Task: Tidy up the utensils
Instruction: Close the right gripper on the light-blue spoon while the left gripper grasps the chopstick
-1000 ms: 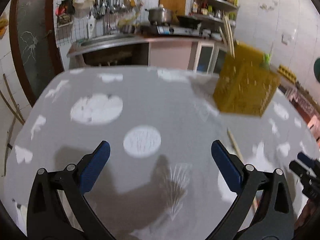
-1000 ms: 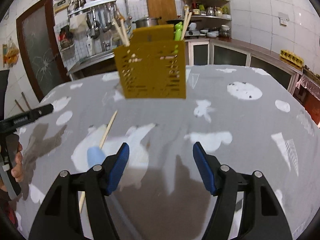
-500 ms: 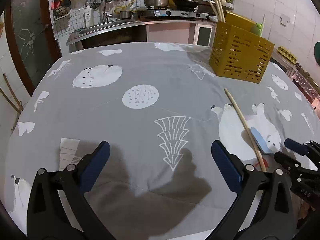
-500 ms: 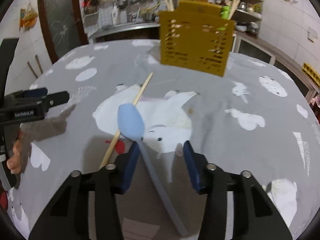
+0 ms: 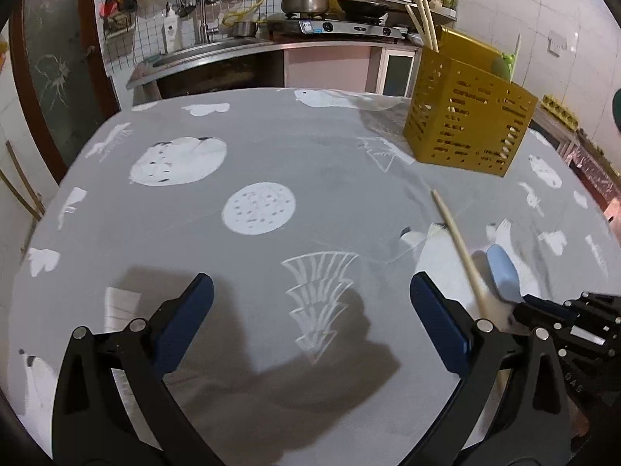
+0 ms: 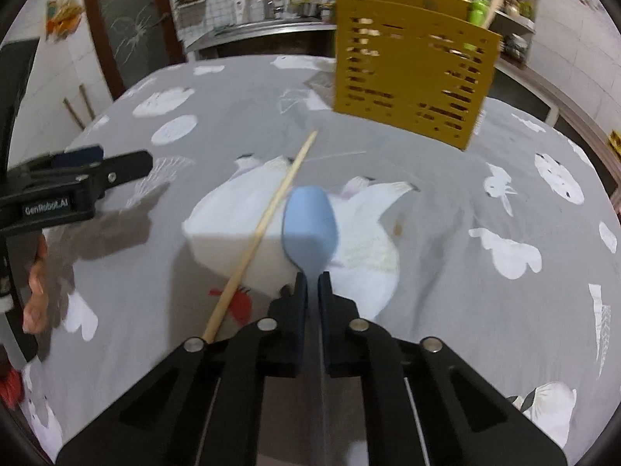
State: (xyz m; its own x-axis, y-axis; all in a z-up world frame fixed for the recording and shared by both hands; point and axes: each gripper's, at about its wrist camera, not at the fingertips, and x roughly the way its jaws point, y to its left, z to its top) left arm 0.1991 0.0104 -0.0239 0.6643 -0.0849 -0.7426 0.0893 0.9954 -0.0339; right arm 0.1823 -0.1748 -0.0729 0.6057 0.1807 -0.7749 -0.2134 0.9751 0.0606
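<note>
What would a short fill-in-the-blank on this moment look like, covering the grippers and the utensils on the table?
1. The right gripper is shut on the handle of the light ____ spoon.
2. Beside the spoon, a single wooden ____ lies on the grey tablecloth.
3. The yellow slotted holder stands on the ____ side of the table from the grippers.
4. The left gripper has its jaws ____ with nothing between them.

Missing words: blue; chopstick; far; open
</note>
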